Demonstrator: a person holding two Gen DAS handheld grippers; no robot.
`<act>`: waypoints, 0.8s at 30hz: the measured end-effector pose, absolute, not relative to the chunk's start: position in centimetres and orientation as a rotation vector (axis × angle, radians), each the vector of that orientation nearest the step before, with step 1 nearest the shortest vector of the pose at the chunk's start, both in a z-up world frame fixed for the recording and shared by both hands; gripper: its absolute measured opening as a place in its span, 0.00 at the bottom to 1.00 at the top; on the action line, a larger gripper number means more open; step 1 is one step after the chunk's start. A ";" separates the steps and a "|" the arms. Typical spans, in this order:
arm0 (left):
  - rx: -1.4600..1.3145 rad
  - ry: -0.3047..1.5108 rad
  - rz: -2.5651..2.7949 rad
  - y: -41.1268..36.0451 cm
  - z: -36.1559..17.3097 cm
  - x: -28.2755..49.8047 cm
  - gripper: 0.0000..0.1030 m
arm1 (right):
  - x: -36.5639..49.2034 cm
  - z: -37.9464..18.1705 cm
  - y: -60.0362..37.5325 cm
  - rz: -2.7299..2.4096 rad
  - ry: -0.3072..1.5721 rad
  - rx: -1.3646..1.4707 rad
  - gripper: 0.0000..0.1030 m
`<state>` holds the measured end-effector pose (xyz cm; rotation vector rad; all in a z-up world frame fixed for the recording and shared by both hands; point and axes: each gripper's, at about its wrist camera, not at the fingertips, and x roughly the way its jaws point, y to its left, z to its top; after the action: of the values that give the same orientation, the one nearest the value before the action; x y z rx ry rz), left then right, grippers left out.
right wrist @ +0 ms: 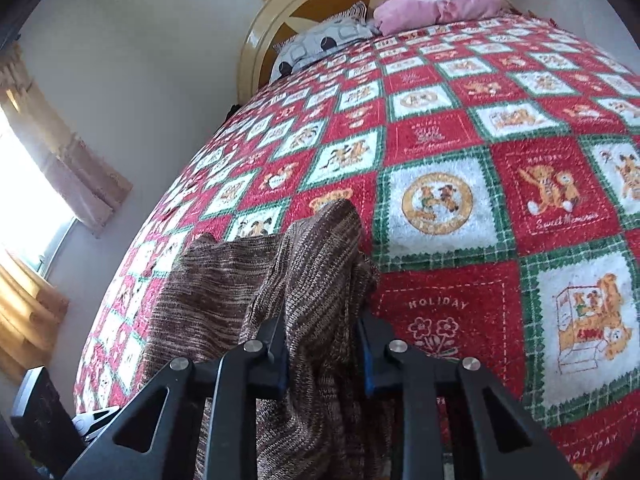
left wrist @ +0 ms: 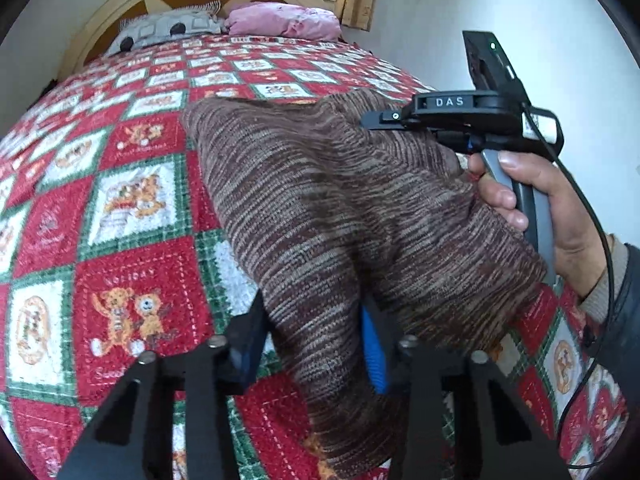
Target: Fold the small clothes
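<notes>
A brown striped knit garment (left wrist: 320, 208) lies on the red, green and white patchwork bedspread (left wrist: 132, 200), lifted and bunched at its near edge. My left gripper (left wrist: 316, 352) is shut on a gathered fold at the garment's near left part, with cloth filling the gap between its blue pads (left wrist: 374, 356). In the right wrist view the same garment (right wrist: 312, 272) rises in a peak between the fingers of my right gripper (right wrist: 322, 356), which is shut on it. A hand (left wrist: 560, 208) holds the right gripper (left wrist: 376, 120) at the garment's right side; its fingertips are hidden in the cloth.
The bedspread (right wrist: 460, 152) runs back to a cream arched headboard (left wrist: 120, 4). A grey patterned pillow (left wrist: 168, 28) and a pink pillow (left wrist: 284, 20) lie there. White walls flank the bed, and a curtained window (right wrist: 32, 184) is on the left.
</notes>
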<state>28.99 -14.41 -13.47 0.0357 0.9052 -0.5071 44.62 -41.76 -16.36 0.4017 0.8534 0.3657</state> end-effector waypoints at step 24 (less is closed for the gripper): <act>0.085 0.831 -0.492 -9.4 -8.6 22.8 0.25 | 36.1 -8.0 -35.3 0.438 0.664 0.382 0.24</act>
<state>22.85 -9.35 -8.63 0.0848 0.8310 -0.4918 36.07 -35.29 -8.03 0.3823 0.6639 0.4377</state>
